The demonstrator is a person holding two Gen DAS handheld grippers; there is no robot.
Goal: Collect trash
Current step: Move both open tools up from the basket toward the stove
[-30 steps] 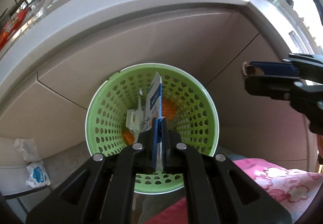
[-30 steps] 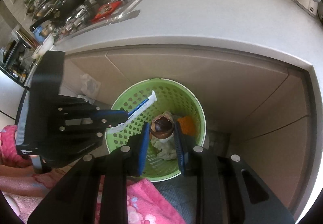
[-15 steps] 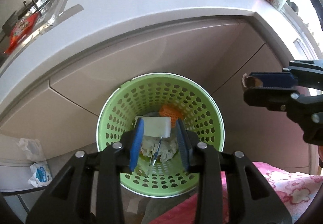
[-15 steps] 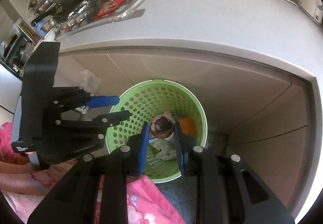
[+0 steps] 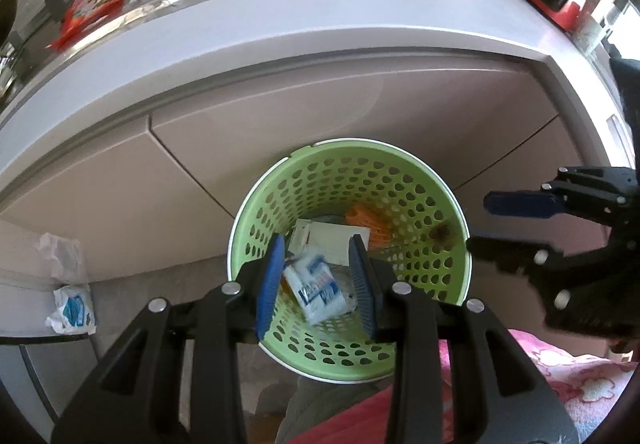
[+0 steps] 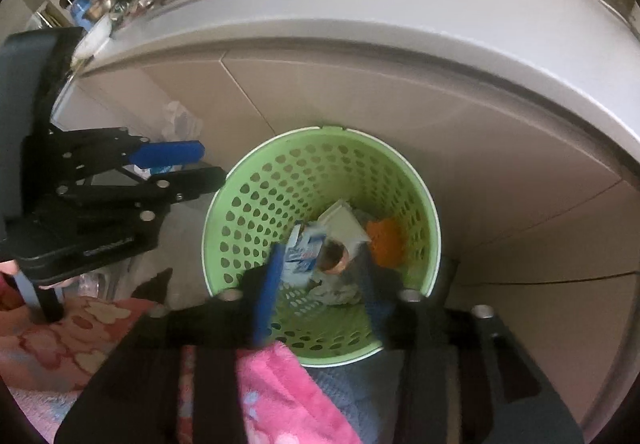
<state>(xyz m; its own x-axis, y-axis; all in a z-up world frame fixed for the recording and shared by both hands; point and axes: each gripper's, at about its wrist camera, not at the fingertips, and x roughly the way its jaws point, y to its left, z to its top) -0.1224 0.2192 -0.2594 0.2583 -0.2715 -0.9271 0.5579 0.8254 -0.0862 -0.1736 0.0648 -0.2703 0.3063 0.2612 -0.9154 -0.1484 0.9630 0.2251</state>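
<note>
Two hand-held grippers poised above a green perforated basket (image 5: pixel 404 200) standing on the floor against the beige cabinet fronts (image 5: pixel 280 140) under a pale countertop (image 5: pixel 320 4). Left gripper (image 5: pixel 318 264) pointing steeply down over the basket mouth, blue-padded fingers (image 5: pixel 270 280) parted to a middling gap with nothing pinched between them; only the basket's contents visible through the gap. Right gripper (image 6: pixel 320 276) likewise angled down over the basket, jaws opening at this moment, blurred; a brown, rounded scrap (image 6: pixel 334 256) seen in the gap between them, free of both pads and apparently dropping into the basket. Inside the basket: a white-and-blue packet (image 5: pixel 316 286) lying tilted near the bottom, a flat white card or wrapper (image 5: pixel 340 240) behind it, something orange (image 5: pixel 370 224) against the far wall, and crumpled pale paper (image 6: pixel 336 290) beneath. In the left wrist view, a brownish smear or scrap (image 5: pixel 440 232) against the inner right wall of the basket. Pink flowered fabric (image 6: pixel 276 396) below the grippers at the near edge of both views. Crumpled white-and-blue plastic (image 5: pixel 70 308) on the floor, well left of the basket. A red packet (image 5: pixel 92 10) and foil on the far countertop.
</note>
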